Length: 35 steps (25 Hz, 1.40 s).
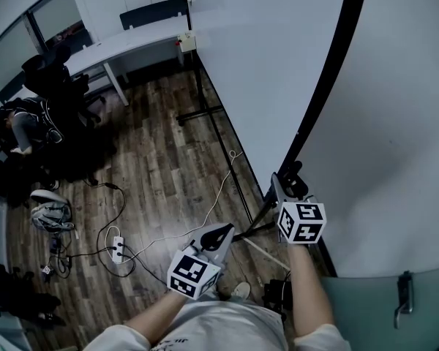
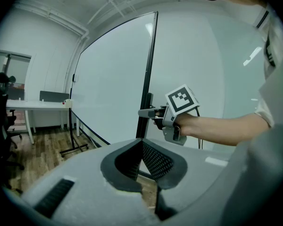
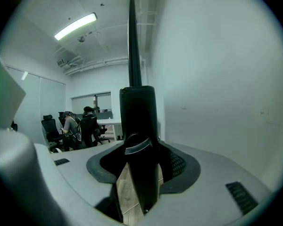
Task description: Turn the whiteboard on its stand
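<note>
The whiteboard point(image 1: 278, 57) stands on its wheeled stand, seen edge-on, with a black frame edge point(image 1: 329, 79) running down towards me. My right gripper point(image 1: 284, 185) reaches the black upright of that frame point(image 3: 137, 126) low down. The upright fills the gap between its jaws, which are shut on it. The left gripper point(image 1: 221, 234) hangs lower and to the left, away from the board, shut with nothing between its pads point(image 2: 153, 159). From the left gripper view, the right gripper point(image 2: 148, 112) is seen against the frame edge point(image 2: 148, 79).
The stand's black foot bars point(image 1: 205, 112) cross the wooden floor. A white cable and power strip point(image 1: 118, 248) lie at the left. A white desk point(image 1: 124, 46), office chairs point(image 1: 58, 86) and a seated person point(image 3: 70, 126) are further back. A wall and a door handle point(image 1: 403, 295) lie at the right.
</note>
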Motion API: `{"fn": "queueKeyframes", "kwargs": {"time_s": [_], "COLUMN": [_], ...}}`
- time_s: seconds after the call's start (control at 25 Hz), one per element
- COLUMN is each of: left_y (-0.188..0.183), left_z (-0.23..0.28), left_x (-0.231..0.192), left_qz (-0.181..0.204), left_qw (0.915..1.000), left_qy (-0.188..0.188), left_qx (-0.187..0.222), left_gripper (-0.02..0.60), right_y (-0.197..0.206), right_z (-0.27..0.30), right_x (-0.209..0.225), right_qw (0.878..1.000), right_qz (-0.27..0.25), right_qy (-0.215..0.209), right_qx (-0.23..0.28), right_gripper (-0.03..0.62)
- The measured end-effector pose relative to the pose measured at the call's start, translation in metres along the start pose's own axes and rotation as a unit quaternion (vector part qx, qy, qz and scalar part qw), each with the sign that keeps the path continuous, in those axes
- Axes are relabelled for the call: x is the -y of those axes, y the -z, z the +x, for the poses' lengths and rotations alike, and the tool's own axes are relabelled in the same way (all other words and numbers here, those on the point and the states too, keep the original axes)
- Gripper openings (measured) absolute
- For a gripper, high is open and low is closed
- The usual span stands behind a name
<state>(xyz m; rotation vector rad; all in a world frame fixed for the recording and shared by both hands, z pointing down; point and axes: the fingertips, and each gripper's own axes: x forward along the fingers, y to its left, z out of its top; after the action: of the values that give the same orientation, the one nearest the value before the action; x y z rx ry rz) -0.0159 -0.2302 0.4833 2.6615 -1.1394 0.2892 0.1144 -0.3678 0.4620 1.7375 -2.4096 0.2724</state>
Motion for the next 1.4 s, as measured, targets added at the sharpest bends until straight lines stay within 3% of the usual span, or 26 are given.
{"fn": "queueKeyframes", "kwargs": {"time_s": [0.44, 1.4], "left_y": [-0.001, -0.025], "left_z": [-0.012, -0.006], "left_x": [0.019, 0.094], "left_qz": [-0.006, 0.021], "left_qw": [0.9996, 0.9897], "left_qy": [0.026, 0.142], "left_qx": [0.004, 0.002], "left_gripper": [0.009, 0.009], "right_y": [0.007, 0.021], "right_z": [-0.055, -0.217], "right_x": [0.005, 0.029], "right_qw": [1.0, 0.999], "right_qz": [-0.001, 0.003], "right_qy": [0.015, 0.051], "right_qx": [0.005, -0.002], "right_gripper": [0.198, 0.198]}}
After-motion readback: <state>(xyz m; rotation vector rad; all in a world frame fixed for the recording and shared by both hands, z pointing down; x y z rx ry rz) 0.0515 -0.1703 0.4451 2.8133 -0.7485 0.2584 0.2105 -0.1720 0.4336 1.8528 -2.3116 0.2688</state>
